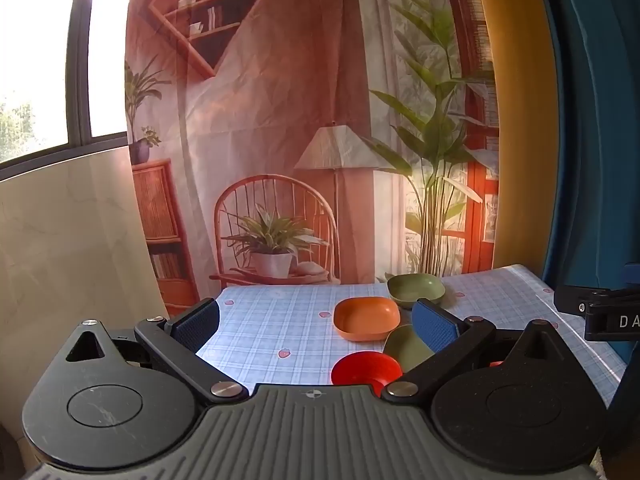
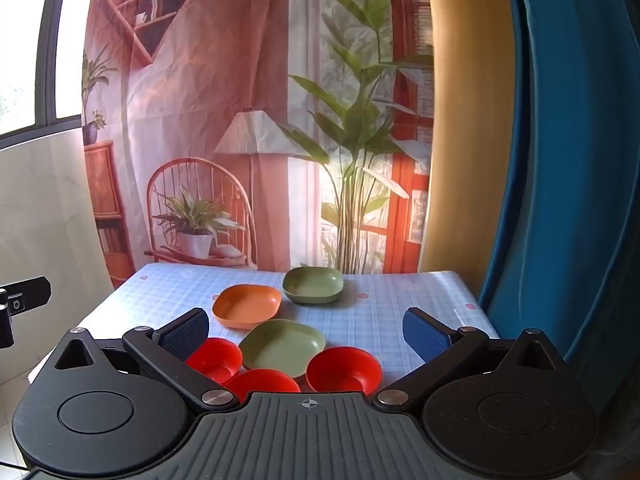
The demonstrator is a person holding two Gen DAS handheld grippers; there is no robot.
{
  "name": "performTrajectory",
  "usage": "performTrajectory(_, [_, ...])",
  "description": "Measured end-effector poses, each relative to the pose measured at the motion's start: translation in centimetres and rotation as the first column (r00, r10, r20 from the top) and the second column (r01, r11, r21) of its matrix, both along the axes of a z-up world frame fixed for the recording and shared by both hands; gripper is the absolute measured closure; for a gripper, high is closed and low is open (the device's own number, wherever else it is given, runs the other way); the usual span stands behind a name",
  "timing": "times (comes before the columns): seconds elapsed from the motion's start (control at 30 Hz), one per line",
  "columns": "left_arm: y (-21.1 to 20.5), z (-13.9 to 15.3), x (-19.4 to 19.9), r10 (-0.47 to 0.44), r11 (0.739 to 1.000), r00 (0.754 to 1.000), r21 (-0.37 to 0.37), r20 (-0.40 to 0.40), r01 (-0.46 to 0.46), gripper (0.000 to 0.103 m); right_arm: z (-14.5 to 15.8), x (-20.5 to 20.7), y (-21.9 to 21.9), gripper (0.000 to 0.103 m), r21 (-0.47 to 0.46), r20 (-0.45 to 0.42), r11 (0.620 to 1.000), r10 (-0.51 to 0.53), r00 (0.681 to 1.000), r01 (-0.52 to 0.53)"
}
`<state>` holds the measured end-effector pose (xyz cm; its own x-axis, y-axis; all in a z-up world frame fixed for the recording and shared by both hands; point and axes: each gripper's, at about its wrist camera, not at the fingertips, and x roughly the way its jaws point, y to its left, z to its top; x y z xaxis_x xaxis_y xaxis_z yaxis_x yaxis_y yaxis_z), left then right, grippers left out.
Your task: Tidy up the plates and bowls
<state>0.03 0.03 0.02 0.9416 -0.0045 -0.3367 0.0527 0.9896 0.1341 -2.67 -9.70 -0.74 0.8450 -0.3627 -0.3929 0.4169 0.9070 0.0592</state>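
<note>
On the checked tablecloth [image 2: 380, 316] lie a green square bowl [image 2: 313, 285] at the back, an orange square bowl [image 2: 247, 305] left of it, a green square plate [image 2: 282, 346] in the middle, and three red round bowls in front: left [image 2: 216, 358], middle [image 2: 262, 383], right [image 2: 344, 368]. My right gripper [image 2: 306, 330] is open and empty above the near dishes. My left gripper [image 1: 316, 320] is open and empty further left; its view shows the orange bowl [image 1: 366, 318], green bowl [image 1: 416, 288], green plate [image 1: 406, 346] and one red bowl [image 1: 366, 368].
A printed fabric backdrop [image 2: 240, 120] hangs behind the table's far edge. A blue curtain [image 2: 560, 160] hangs at the right. A marble wall and window are at the left. The tablecloth's left part [image 1: 260, 328] is bare. The right gripper's body [image 1: 600, 312] shows at the left view's right edge.
</note>
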Motion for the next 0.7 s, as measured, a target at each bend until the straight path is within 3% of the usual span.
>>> performTrajectory(0.7, [-0.1, 0.0, -0.2, -0.006, 1.0, 1.0, 0.008, -0.003, 0.006, 0.0, 0.09, -0.35, 0.12, 0.0, -0.007, 0.006, 1.0, 0.0, 1.0, 0.0])
